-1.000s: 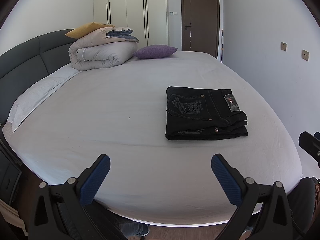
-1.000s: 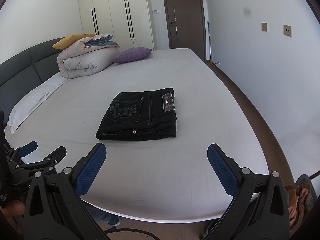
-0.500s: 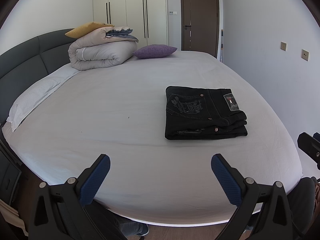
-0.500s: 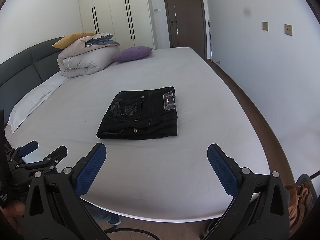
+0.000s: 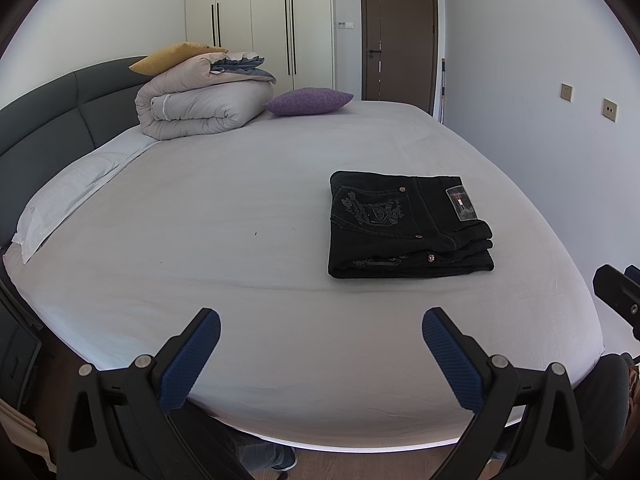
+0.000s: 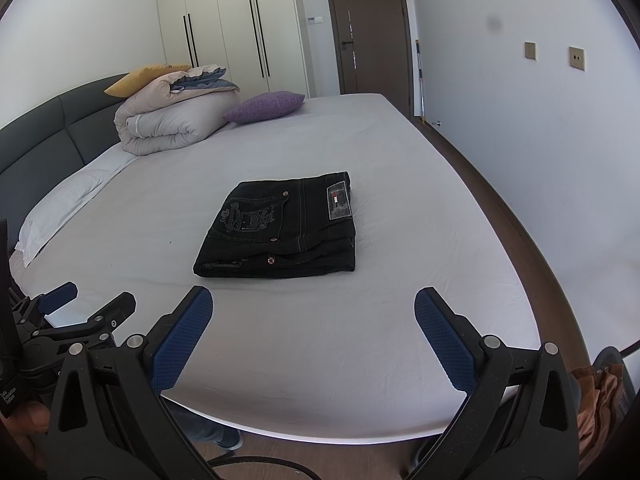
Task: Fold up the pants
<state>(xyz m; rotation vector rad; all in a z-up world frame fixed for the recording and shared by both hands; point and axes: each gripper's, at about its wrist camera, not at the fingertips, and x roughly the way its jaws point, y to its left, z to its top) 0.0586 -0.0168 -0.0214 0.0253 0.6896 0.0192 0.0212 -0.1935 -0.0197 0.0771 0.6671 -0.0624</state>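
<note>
Black jeans [image 5: 404, 226] lie folded into a compact rectangle on the white bed sheet [image 5: 240, 208], back pocket and waist label facing up. They also show in the right wrist view [image 6: 280, 228], near the bed's middle. My left gripper [image 5: 320, 344] is open and empty, held over the bed's near edge, well short and left of the jeans. My right gripper [image 6: 312, 328] is open and empty, over the near edge in front of the jeans. The left gripper also shows at the right wrist view's left edge [image 6: 84, 304].
A rolled beige duvet [image 5: 200, 108] with a yellow pillow, a purple cushion [image 5: 308, 101] and a white pillow [image 5: 68, 200] sit by the dark headboard [image 5: 52, 112]. Wardrobes and a brown door stand behind. A wall runs along the right side.
Both grippers stay open and nearly still; the views shift only slightly. The jeans have not moved.
</note>
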